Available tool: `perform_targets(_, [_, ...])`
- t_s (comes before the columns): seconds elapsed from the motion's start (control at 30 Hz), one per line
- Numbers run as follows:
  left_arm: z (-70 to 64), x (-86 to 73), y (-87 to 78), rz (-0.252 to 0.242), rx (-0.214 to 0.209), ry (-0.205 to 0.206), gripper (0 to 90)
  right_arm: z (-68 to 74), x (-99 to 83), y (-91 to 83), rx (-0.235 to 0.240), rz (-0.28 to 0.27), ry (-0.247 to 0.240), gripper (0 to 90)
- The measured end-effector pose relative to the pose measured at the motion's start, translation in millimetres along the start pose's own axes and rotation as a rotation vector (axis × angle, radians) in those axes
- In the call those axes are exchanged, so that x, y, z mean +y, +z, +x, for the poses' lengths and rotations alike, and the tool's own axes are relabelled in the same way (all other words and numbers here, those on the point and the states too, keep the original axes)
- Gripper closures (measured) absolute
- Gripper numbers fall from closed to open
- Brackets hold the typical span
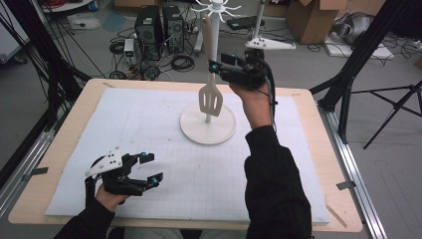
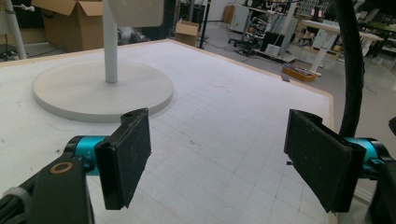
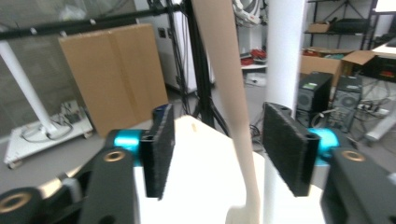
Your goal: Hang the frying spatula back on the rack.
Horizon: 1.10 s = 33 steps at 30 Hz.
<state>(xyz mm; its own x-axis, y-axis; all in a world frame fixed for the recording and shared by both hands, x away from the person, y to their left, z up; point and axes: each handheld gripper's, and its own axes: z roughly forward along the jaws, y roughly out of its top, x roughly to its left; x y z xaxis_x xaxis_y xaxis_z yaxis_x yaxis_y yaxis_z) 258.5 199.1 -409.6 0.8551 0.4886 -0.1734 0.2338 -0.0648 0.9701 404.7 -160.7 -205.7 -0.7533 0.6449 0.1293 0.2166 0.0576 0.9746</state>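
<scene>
A white stand with a round base (image 1: 207, 130) and a thin pole (image 3: 285, 51) rises at the back middle of the mat. A cream slotted spatula (image 1: 210, 98) hangs along the pole, blade down just above the base. My right gripper (image 1: 219, 67) is raised at the spatula's handle (image 3: 229, 93), which runs between its open jaws with a gap on each side of it. My left gripper (image 1: 152, 169) hovers open low over the mat's front left with nothing between its pads (image 2: 128, 154). Its view looks toward the base (image 2: 102, 88) and pole (image 2: 109, 42).
A white gridded mat (image 1: 149, 124) covers most of the wooden table (image 1: 303, 99). Beyond the far edge are computer towers (image 1: 159, 25), cables, cardboard boxes (image 1: 311, 17) and black tripod legs (image 1: 348, 84). A second white stand (image 1: 268, 44) stands on the floor behind.
</scene>
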Motion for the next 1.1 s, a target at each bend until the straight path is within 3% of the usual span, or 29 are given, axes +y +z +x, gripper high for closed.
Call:
perform_targets(0.17, [2.0,-0.5,0.4,0.004,0.014,-0.001,20.9,-8.7,-31.0,-30.8,-0.037,0.031,-0.011,28.8])
perform_targets(0.27, [3.9,-1.7,1.6,0.006,0.015,-0.009,20.6,-12.8,-51.4,-49.3,-0.05,0.047,-0.019,26.5])
perform_targets(0.37, [6.2,-2.4,1.8,0.01,0.024,-0.008,19.9,-14.6,-79.0,-71.3,-0.083,0.07,-0.028,20.4])
perform_targets(0.47, [9.6,-2.1,0.2,-0.003,0.035,-0.016,19.6,-14.3,-108.3,-92.3,-0.12,0.077,-0.045,19.5])
perform_targets(0.7, [16.1,-1.6,-3.0,-0.046,0.051,-0.032,18.6,-15.1,-174.9,-130.1,-0.172,0.083,-0.007,18.6])
perform_targets(0.8, [17.7,-1.3,-3.8,-0.058,0.069,-0.026,18.1,-13.0,-191.5,-138.3,-0.185,0.101,-0.002,18.3])
perform_targets(0.9, [18.0,-0.8,-3.7,-0.064,0.081,-0.017,18.2,-8.8,-209.1,-145.7,-0.222,0.118,-0.037,18.2])
perform_targets(1.0, [17.8,-0.4,-1.9,-0.064,0.087,0.001,18.5,-5.3,-217.5,-149.5,-0.236,0.165,-0.052,18.2])
perform_targets(1.1, [17.8,-1.1,0.8,-0.05,0.088,0.014,19.0,0.1,-221.8,-154.7,-0.249,0.173,-0.082,18.2])
